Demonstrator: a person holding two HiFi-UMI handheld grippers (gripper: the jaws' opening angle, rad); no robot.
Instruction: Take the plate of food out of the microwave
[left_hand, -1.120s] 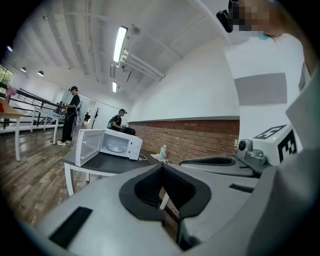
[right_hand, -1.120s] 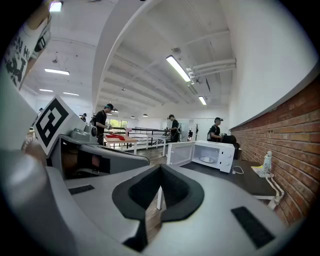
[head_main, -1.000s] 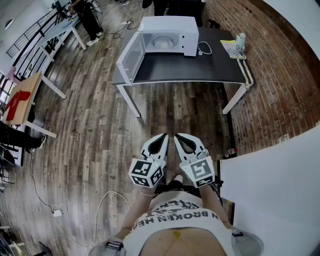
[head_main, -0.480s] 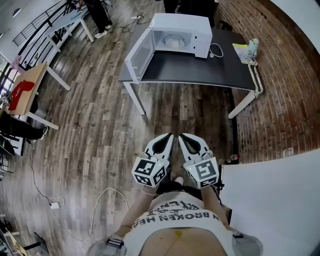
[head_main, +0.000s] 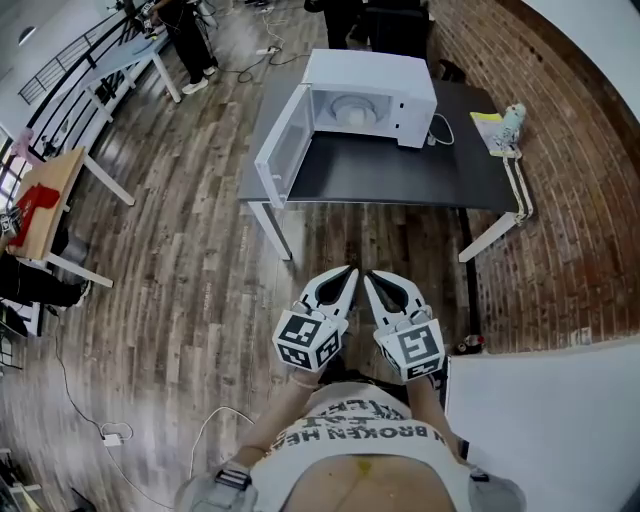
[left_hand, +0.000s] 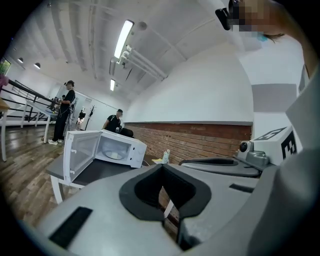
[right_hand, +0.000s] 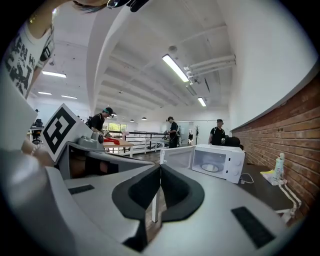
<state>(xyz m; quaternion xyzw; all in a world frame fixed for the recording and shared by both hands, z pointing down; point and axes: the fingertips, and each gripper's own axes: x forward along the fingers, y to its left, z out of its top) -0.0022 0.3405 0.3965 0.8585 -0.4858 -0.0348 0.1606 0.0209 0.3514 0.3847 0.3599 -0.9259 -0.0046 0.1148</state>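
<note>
A white microwave (head_main: 372, 92) stands on a dark table (head_main: 400, 170) some way ahead, its door (head_main: 282, 155) swung open to the left. Inside sits a pale plate (head_main: 352, 107), also seen as the plate (left_hand: 114, 155) in the left gripper view and the plate (right_hand: 210, 168) in the right gripper view; what lies on it is too small to tell. My left gripper (head_main: 348, 271) and right gripper (head_main: 369, 277) are side by side in front of my body, over the wooden floor and well short of the table. Both are shut with nothing between the jaws.
A spray bottle (head_main: 513, 116) and a yellow cloth (head_main: 488, 121) lie at the table's right end. A brick wall (head_main: 560, 150) runs along the right and a white panel (head_main: 545, 420) stands near right. A wooden table with a red item (head_main: 35, 200) is at left; people stand far behind.
The table and microwave have drawn closer in the head view as both grippers moved forward together. Both stay shut and empty.
</note>
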